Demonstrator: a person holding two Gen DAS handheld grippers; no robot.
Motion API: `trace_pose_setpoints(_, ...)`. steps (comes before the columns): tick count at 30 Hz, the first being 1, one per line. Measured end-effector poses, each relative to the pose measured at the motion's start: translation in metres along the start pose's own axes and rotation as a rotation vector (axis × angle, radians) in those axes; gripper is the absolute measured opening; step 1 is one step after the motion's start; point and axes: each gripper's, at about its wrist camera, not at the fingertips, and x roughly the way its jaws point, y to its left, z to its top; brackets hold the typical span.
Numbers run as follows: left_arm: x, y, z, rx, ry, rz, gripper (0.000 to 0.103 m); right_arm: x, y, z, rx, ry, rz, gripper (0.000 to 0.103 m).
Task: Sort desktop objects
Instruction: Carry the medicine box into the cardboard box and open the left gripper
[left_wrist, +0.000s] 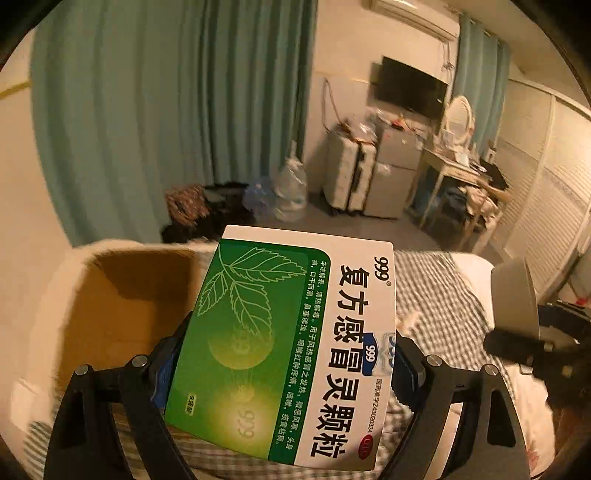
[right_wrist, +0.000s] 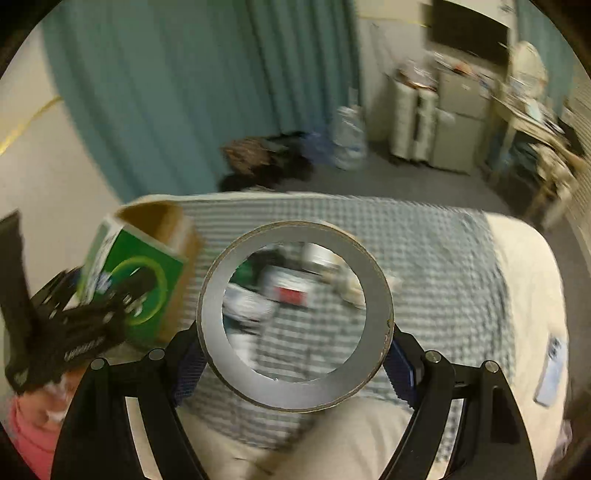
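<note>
My left gripper (left_wrist: 284, 365) is shut on a green and white medicine box (left_wrist: 291, 343), held in the air above the checked cloth (left_wrist: 436, 295), just right of an open cardboard box (left_wrist: 129, 295). My right gripper (right_wrist: 295, 354) is shut on a roll of tape (right_wrist: 295, 317), seen end-on as a grey ring. In the right wrist view the left gripper (right_wrist: 92, 306) with the medicine box (right_wrist: 140, 280) is at the left, in front of the cardboard box (right_wrist: 162, 221). In the left wrist view the right gripper (left_wrist: 532, 343) with the tape (left_wrist: 513, 295) is at the right edge.
Several small packets (right_wrist: 280, 291) lie blurred on the checked cloth (right_wrist: 443, 258), seen through the tape ring. A phone (right_wrist: 550, 365) lies on the cream bedding at the right. Beyond are teal curtains (left_wrist: 147, 110), water jugs (left_wrist: 291, 192), a suitcase (left_wrist: 351, 170) and a desk (left_wrist: 454, 170).
</note>
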Motion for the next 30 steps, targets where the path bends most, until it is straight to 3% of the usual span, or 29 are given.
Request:
trace_pose_setpoints(5,-0.022,0.062,0.015,-0.004,-0.004,0.072,0.09,0.009,0.067,0.015,-0.115,-0.004,0.053,0.082)
trace_pose_setpoints(9,-0.024,0.108,0.016,-0.035,0.007,0.183,0.09,0.039,0.117,0.029,-0.17,0.039,0.139,0.082)
trace_pose_setpoints(17,0.024,0.179,-0.002,-0.123,0.108,0.267,0.09,0.117,0.187,0.05,-0.224,0.155,0.247,0.082)
trace_pose_setpoints(25,0.069,0.212,-0.03,-0.209,0.159,0.3,0.092,0.181,0.223,0.073,-0.204,0.217,0.298,0.082)
trace_pose_setpoints(27,0.077,0.218,-0.035,-0.226,0.179,0.283,0.096,0.199,0.224,0.079,-0.182,0.226,0.313,0.083)
trace_pose_setpoints(30,0.085,0.222,-0.038,-0.209,0.187,0.317,0.103,0.209,0.227,0.087,-0.148,0.222,0.359,0.084)
